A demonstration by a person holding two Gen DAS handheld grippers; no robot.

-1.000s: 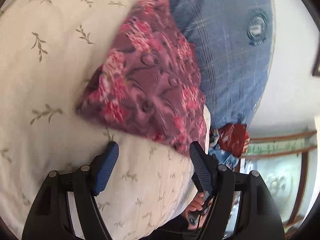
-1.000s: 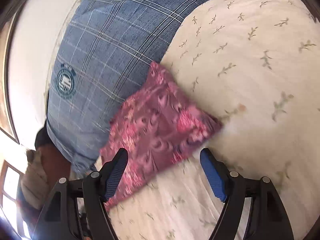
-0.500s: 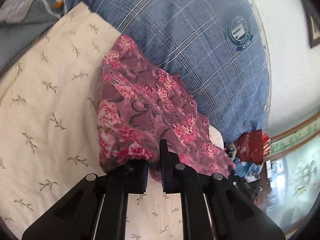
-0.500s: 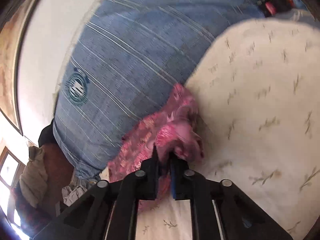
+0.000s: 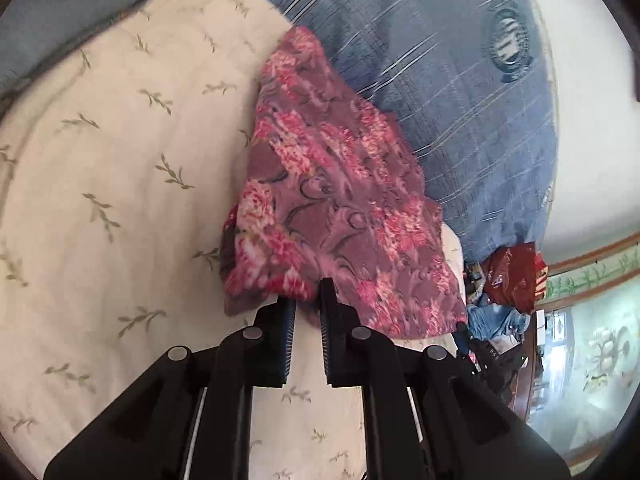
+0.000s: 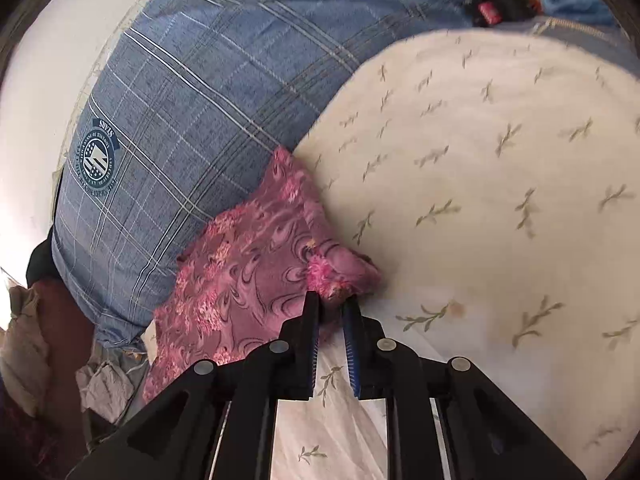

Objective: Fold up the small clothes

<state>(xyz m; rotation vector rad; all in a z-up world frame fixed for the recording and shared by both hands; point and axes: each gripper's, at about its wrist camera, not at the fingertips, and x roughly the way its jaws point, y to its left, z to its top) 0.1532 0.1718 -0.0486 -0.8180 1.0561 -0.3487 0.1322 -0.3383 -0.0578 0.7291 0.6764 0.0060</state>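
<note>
Both grippers, left and right, pinch the cloth hem, frame centre. The right's jaws have just eased slightly. Next, probably: lift, fold toward upper frame.

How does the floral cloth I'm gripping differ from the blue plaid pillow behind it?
The floral cloth is purplish-pink with red flowers; the blue plaid pillow is blue with pale check lines and a round crest. The cloth is thin, limp and bunched at its near corners, where the left gripper and right gripper pinch it; the pillow is plump and untouched by either gripper. The cloth looks much smaller. Both rest on the cream leaf-print sheet.
</note>
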